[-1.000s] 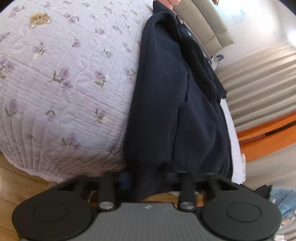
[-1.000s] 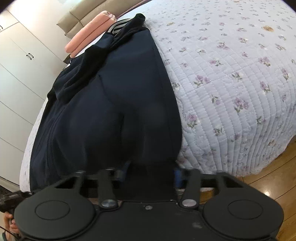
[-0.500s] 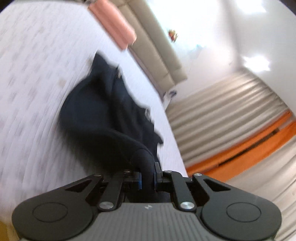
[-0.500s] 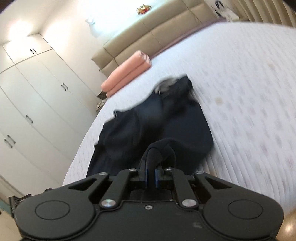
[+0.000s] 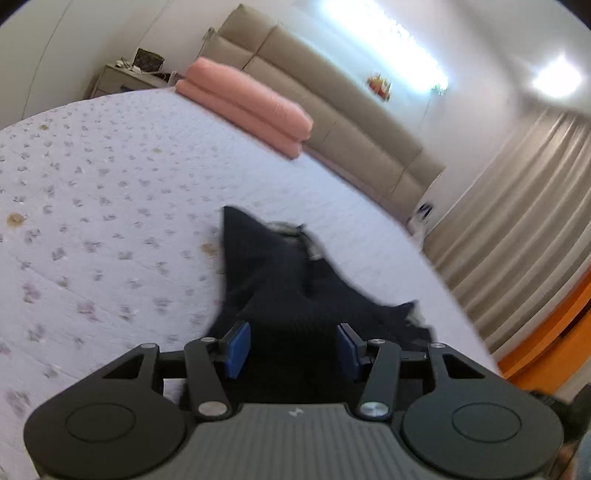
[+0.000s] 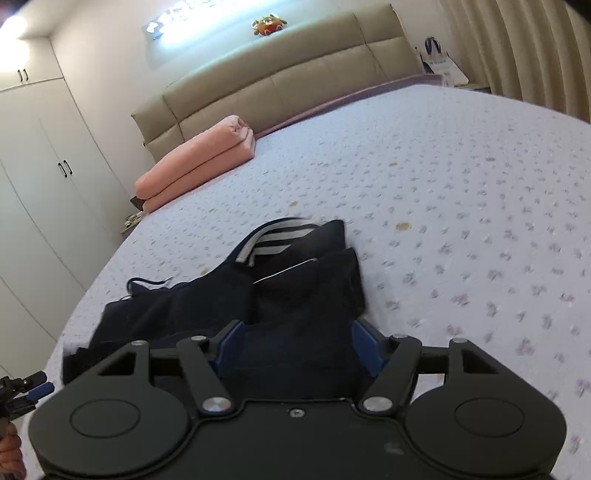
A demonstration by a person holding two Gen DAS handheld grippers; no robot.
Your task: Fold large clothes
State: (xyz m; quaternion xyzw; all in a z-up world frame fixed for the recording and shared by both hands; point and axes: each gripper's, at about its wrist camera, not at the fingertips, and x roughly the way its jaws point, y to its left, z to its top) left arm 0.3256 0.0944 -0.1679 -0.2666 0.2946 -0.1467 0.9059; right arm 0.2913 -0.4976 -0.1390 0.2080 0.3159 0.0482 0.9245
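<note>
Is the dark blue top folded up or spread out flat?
Folded: the dark blue top lies doubled over itself on the bed, striped collar showing.

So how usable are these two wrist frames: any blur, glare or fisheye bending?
Left wrist view: the dark garment is smeared at its edges, the ceiling light blows out, and the curtain bows with the lens. Right wrist view: sharper on the striped collar, though the quilt print is streaked and the wall light glares.
</note>
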